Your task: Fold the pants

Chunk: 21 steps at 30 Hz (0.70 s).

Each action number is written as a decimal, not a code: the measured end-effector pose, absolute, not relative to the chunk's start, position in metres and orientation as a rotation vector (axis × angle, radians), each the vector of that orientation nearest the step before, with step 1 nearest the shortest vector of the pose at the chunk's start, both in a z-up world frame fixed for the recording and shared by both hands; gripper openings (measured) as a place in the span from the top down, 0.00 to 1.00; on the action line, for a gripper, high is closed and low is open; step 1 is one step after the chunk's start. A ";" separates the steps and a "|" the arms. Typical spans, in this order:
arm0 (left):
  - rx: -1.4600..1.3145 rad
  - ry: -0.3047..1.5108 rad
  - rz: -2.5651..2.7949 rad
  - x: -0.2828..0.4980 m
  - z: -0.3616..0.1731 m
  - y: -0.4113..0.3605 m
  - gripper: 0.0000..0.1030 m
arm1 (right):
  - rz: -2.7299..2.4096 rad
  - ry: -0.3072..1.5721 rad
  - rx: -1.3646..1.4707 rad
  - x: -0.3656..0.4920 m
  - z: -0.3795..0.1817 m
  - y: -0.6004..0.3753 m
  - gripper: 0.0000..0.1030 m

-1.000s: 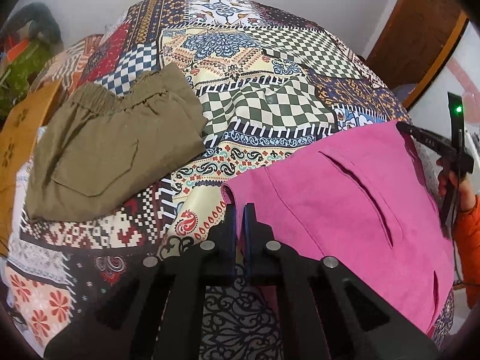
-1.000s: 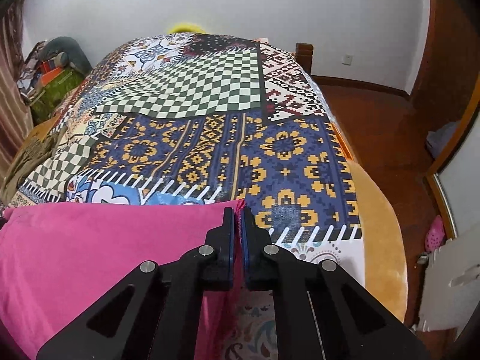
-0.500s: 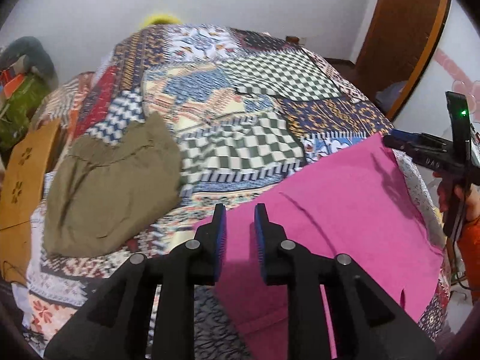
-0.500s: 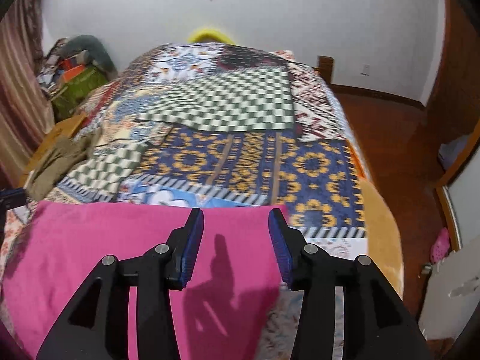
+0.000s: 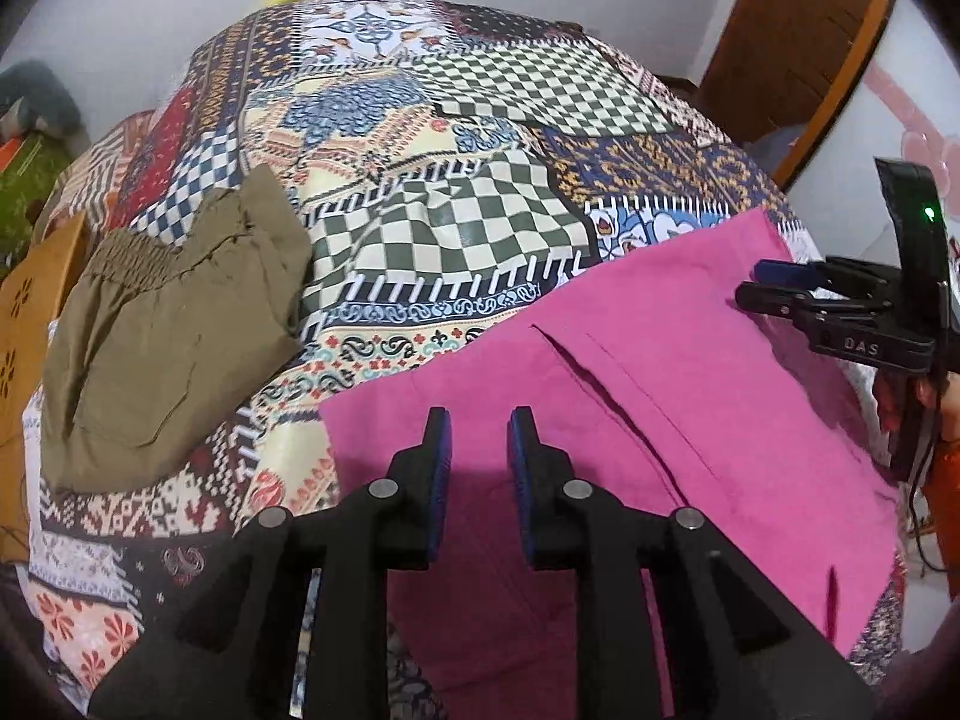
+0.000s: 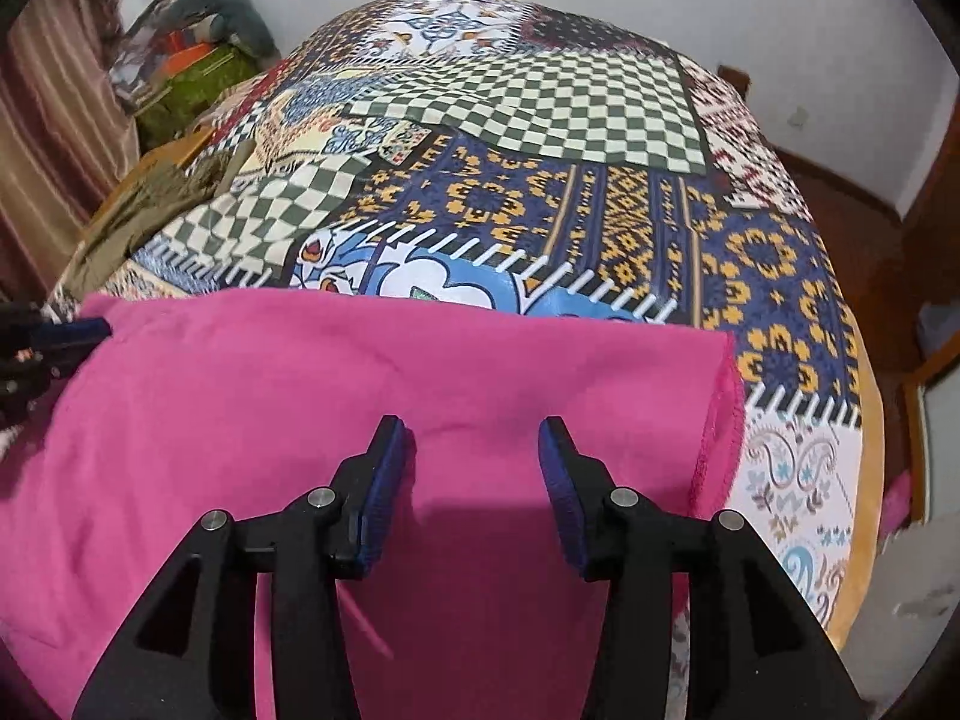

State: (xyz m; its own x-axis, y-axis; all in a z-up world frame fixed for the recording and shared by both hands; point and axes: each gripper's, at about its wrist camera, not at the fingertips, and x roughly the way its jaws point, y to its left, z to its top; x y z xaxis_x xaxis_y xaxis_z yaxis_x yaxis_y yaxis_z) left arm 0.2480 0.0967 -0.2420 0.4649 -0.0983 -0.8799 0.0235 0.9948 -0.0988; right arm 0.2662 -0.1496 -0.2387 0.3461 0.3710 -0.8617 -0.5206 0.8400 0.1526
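Pink pants [image 5: 630,384] lie flat on the near part of the patchwork bed; they also show in the right wrist view [image 6: 360,396]. My left gripper [image 5: 478,438] is open and empty, above the pants' near left part. My right gripper [image 6: 474,450] is open and empty, above the pants near their right hem. The right gripper shows in the left wrist view [image 5: 774,282] at the pants' far right edge. The left gripper's tip shows in the right wrist view [image 6: 66,330] at the pants' left edge.
Folded olive pants [image 5: 162,324] lie on the bed's left side. The patchwork bedspread [image 6: 528,138] stretches away behind the pink pants. A wooden board [image 5: 30,312] stands at the left edge, a brown door [image 5: 798,36] at the right. Clutter [image 6: 198,54] lies by the far wall.
Both grippers were shut on the pink pants' edge a second ago. They have opened, let go and drawn back; the pants now lie flat on the bed.
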 end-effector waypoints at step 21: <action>-0.146 1.022 -0.021 0.161 -0.213 0.094 0.53 | 0.628 1.074 -0.127 0.184 -0.211 -0.150 0.59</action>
